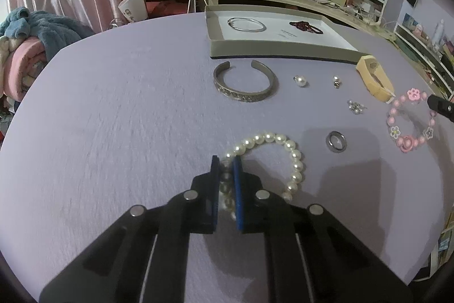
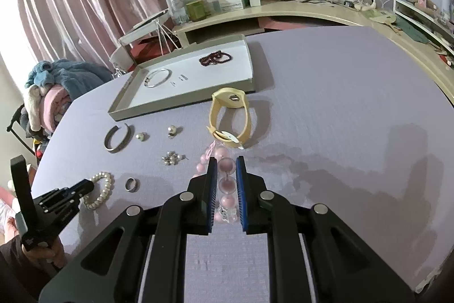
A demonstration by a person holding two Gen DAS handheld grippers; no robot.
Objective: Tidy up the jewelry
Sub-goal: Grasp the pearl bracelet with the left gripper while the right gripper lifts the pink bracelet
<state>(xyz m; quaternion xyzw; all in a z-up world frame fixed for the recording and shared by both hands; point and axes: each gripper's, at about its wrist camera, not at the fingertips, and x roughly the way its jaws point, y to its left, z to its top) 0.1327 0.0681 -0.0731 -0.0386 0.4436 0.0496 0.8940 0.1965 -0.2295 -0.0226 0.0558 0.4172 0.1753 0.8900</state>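
On the lilac tabletop [image 1: 113, 118] I have the left gripper [image 1: 226, 165] pinched on the near side of the pearl bracelet [image 1: 283, 149], which lies flat. My right gripper [image 2: 227, 165] clamps the pink bead bracelet [image 2: 227, 185], just in front of the yellow watch [image 2: 227, 115]. The grey tray [image 1: 215, 30] beyond holds a thin bangle [image 1: 247, 24] and dark red beads [image 1: 305, 27].

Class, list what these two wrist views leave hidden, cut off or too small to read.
1. Pearl bracelet, left wrist view: its near beads sit behind the left gripper fingers.
2. Pink bead bracelet, right wrist view: its near part is hidden by the right gripper.
3. Small silver cluster: too small to identify.
4. Printed text in the tray: too small to read.
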